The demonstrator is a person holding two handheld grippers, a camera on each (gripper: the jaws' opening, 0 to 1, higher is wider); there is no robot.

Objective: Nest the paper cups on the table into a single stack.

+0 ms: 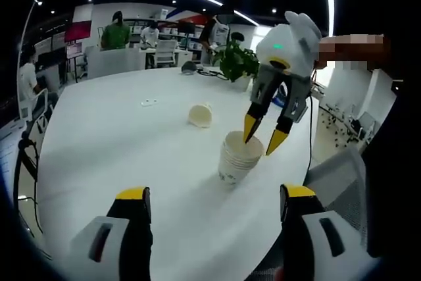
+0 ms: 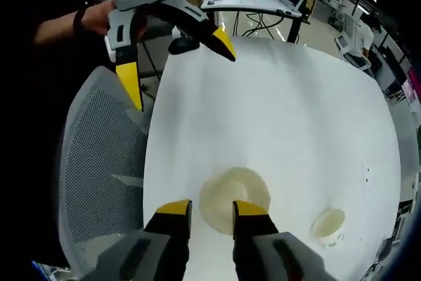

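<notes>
At centre-right of left gripper view: stack of paper cups [image 1: 238,156] upright on white table [image 1: 118,143]. Right gripper [image 1: 260,134] at its rim, jaws narrowly parted, grasp uncertain. Loose cup [image 1: 200,115] on its side, upper left of stack. Left gripper [image 1: 216,201] wide open, empty, nearer frame bottom.

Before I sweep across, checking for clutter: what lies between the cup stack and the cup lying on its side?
Bare white table separates the cup stack from the tipped cup, in the left gripper view.

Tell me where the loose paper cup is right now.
The loose cup lies on its side on the white table in the left gripper view, just beyond and left of the stack of cups, with a potted plant farther back.
</notes>
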